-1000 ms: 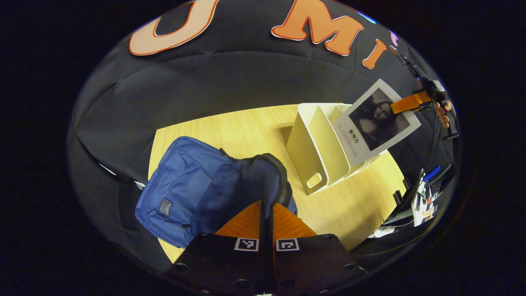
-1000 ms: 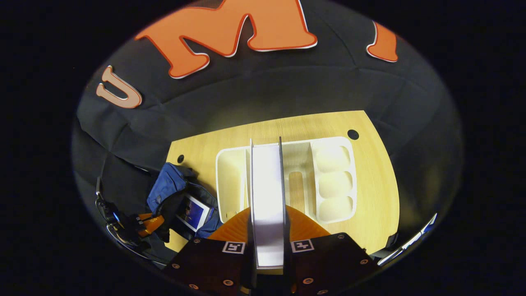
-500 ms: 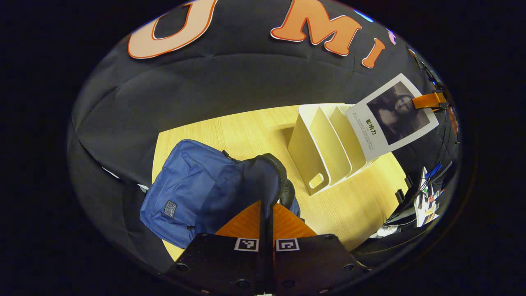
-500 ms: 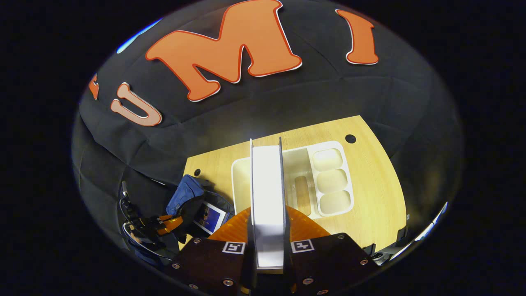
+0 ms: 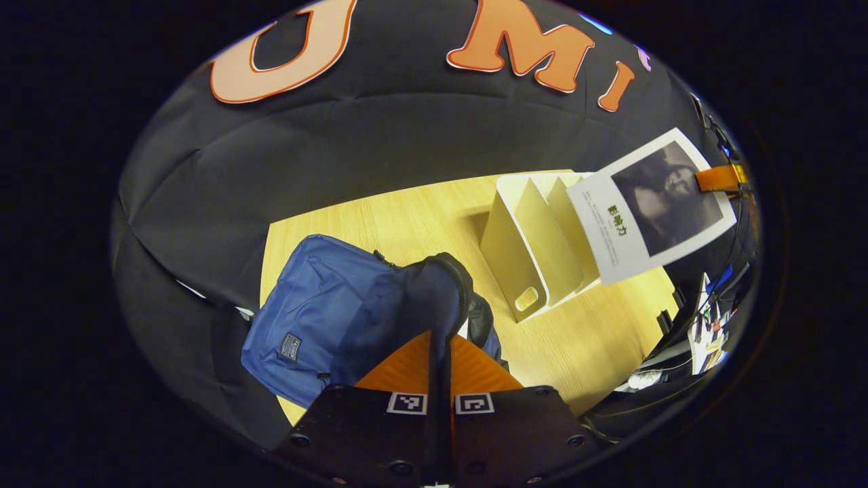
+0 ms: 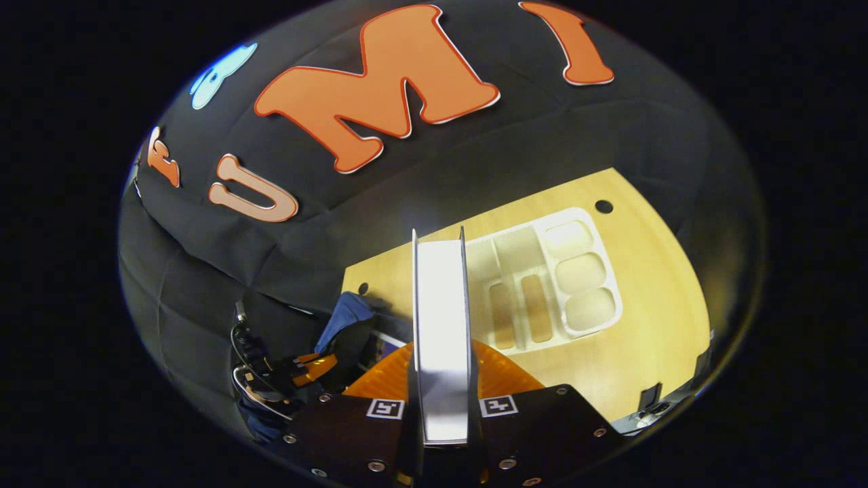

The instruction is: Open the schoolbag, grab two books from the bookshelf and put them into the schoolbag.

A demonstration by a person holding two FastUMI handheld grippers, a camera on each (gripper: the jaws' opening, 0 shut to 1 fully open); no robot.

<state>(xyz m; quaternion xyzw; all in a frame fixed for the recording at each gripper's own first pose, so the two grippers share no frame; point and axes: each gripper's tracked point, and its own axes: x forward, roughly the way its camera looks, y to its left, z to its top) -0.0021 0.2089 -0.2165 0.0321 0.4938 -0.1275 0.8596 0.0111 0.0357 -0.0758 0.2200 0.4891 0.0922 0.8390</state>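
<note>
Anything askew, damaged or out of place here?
Nothing stands out. The right tongs carry a book above the white bookshelf; the left tongs pinch the blue schoolbag flap on the table.

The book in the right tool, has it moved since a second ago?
Yes. In the left gripper view the book has risen up and away from the white bookshelf, now overlapping only its top right, held clear above the table.

Dim booth, bright tabletop, strong fisheye bending at edges.
</note>
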